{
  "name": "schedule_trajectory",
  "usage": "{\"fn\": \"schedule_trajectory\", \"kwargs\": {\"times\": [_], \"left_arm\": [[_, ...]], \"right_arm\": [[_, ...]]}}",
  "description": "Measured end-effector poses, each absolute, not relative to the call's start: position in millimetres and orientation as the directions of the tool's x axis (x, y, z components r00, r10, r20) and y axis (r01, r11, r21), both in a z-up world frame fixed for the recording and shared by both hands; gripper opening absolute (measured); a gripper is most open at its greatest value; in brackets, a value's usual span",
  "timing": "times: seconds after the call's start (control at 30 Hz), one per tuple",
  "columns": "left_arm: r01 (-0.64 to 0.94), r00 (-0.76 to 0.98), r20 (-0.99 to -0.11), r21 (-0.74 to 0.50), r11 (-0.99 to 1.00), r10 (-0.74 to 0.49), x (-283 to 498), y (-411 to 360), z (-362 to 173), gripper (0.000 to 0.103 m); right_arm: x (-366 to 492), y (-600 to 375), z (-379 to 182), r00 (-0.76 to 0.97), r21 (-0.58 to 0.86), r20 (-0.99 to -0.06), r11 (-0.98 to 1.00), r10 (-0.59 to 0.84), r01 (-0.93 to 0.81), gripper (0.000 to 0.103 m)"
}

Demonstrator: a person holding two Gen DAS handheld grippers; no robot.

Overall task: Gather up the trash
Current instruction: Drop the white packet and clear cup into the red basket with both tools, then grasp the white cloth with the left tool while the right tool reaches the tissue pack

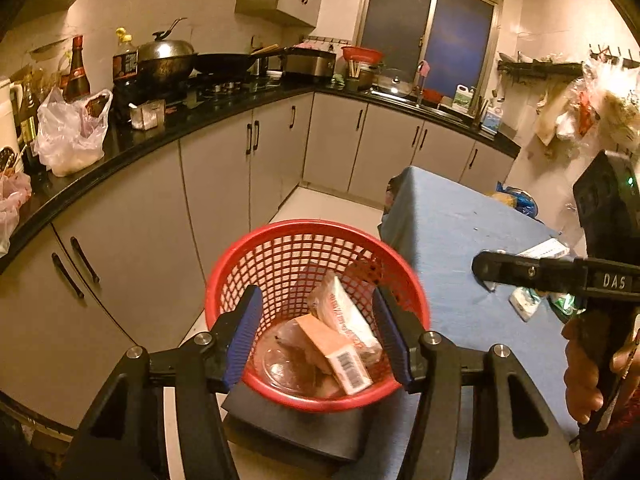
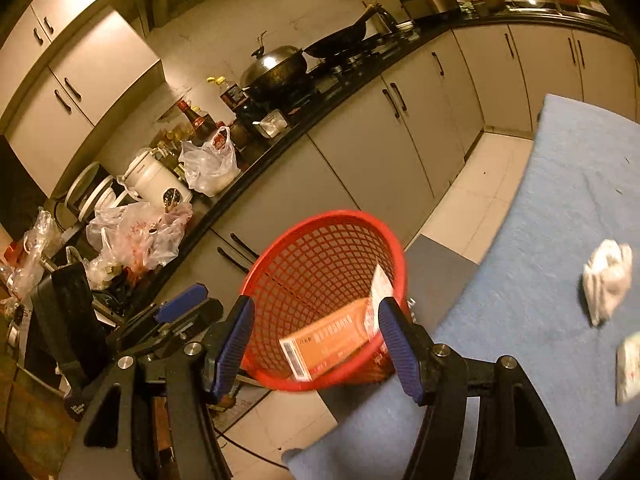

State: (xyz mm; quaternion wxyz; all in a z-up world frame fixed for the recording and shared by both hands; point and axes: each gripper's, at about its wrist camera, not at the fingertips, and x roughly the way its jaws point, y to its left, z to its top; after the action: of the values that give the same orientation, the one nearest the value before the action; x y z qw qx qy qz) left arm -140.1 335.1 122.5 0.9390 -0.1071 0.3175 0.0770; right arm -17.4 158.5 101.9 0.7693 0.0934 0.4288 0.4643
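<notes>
Both grippers hang over the red basket (image 1: 316,312), jaws wide apart, holding nothing: left gripper (image 1: 316,336), right gripper (image 2: 316,344). The orange box (image 2: 326,342) lies inside the basket, long axis sloping, barcode end nearest. Crumpled white wrapper (image 2: 608,280) waits on the blue tablecloth (image 2: 540,240), right of the basket. Best next: swing right, straddle its narrow side, close gently, lift clear.

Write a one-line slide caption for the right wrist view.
Open right gripper over a red mesh basket holding an orange box, crumpled white trash left on the blue tablecloth.
</notes>
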Motion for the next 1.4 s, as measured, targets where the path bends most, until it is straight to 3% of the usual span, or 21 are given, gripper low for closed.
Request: {"fn": "schedule_trajectory", "kwargs": {"times": [0.47, 0.7, 0.9, 1.23, 1.4], "left_arm": [[-0.055, 0.795, -0.604, -0.163, 0.985, -0.056, -135.0, 248.1, 126.6, 0.058], [0.055, 0.749, -0.643, -0.177, 0.983, -0.158, -105.3, 184.5, 105.9, 0.058], [0.112, 0.698, -0.686, -0.176, 0.978, -0.204, -73.7, 142.3, 84.4, 0.058], [0.148, 0.626, -0.743, -0.184, 0.972, -0.236, -33.2, 111.8, 50.2, 0.058], [0.139, 0.607, -0.76, -0.187, 0.972, -0.233, -19.7, 117.5, 45.1, 0.06]], "right_arm": [[-35.0, 44.6, 86.0, 0.283, 0.603, -0.526, 0.586, 0.802, -0.542, 0.069], [-32.4, -28.2, 73.4, 0.37, 0.648, -0.504, 0.625, 0.78, -0.435, 0.069], [-19.7, -78.1, 53.3, 0.441, 0.593, -0.583, 0.728, 0.682, -0.343, 0.069], [39.5, -105.9, 10.0, 0.418, 0.539, -0.721, 0.827, 0.552, -0.163, 0.072], [63.7, -103.8, 0.7, 0.418, 0.532, -0.735, 0.836, 0.534, -0.131, 0.073]]}}
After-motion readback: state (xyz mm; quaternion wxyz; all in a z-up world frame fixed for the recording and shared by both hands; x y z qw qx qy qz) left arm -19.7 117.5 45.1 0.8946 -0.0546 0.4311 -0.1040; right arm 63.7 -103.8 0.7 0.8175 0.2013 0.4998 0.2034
